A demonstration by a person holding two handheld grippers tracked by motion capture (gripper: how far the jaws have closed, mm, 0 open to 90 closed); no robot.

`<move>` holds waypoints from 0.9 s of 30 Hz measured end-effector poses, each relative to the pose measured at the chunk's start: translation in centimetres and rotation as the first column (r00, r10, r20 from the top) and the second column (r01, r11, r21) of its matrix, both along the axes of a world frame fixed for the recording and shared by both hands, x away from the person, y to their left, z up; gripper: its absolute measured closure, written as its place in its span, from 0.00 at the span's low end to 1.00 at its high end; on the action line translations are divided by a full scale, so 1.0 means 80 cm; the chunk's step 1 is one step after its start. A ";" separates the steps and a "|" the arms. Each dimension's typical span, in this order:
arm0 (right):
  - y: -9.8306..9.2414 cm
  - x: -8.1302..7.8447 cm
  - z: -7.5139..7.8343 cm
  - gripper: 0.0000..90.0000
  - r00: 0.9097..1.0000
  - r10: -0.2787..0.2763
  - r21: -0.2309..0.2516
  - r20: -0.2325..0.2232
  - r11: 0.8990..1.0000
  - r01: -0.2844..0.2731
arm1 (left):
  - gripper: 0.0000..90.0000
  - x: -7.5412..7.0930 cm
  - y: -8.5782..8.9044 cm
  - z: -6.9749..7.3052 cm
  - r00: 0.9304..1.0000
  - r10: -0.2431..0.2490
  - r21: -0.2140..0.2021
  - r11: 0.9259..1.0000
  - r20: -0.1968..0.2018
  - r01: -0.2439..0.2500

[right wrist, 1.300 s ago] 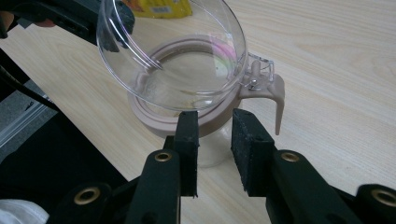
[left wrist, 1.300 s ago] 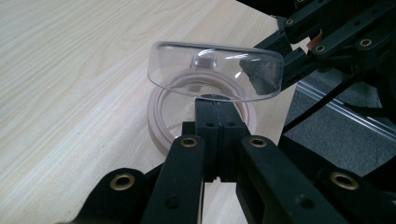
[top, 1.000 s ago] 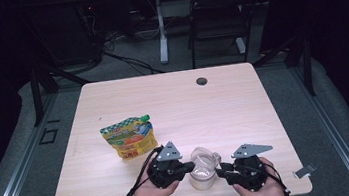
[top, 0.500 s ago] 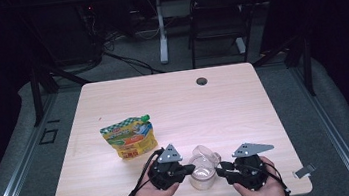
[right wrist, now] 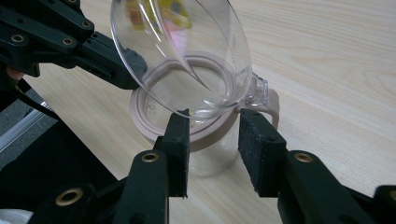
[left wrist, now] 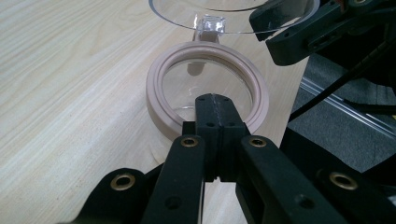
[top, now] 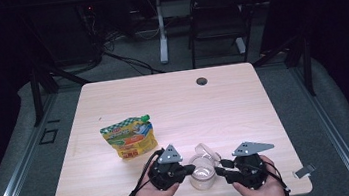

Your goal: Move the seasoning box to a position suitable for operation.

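Container of clear plastic with a pinkish rim ring stands near the front edge of the worktop, between the two claws. Its clear hinged lid is swung up and tilted back on the hinge. No writing can be read on the container.

Left claw is pressed together; its tips rest at the near part of the rim ring, and whether anything is pinched there cannot be told. Right claw is spread on either side of the container just under the rim, its pads not pressing; its jaws have just been opening, wider than in the earlier high views. Both hands and the container sit where they did a second ago.

Pouch, yellow and orange with a green checked top and green cap, lies well apart to the left rear; its print is too small to read. Round dark grommet sits near the far edge. Middle and right of the worktop are open; the container is close to the front edge.
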State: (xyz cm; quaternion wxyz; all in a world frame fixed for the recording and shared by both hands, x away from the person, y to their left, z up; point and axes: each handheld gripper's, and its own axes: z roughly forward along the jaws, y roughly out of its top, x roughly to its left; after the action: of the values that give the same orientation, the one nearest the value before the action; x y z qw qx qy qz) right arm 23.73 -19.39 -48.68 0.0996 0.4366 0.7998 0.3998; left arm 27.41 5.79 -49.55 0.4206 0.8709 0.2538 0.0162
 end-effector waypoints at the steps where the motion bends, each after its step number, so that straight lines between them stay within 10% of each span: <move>1: 0.001 0.000 -0.001 0.71 1.000 -0.002 0.010 0.008 1.000 0.002 | 1.00 0.000 0.000 0.000 1.000 0.000 0.001 1.000 0.000 0.000; 27: -0.013 0.007 0.004 0.71 0.999 -0.041 0.036 0.029 0.999 0.040 | 1.00 0.001 0.000 0.000 1.000 -0.002 -0.002 1.000 -0.006 0.002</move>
State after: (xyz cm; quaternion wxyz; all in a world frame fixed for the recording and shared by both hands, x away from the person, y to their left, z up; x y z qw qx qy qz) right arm 24.26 -20.46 -48.33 0.1118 0.4485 0.7821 0.4180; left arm 27.46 5.82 -49.56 0.4210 0.8706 0.2542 0.0130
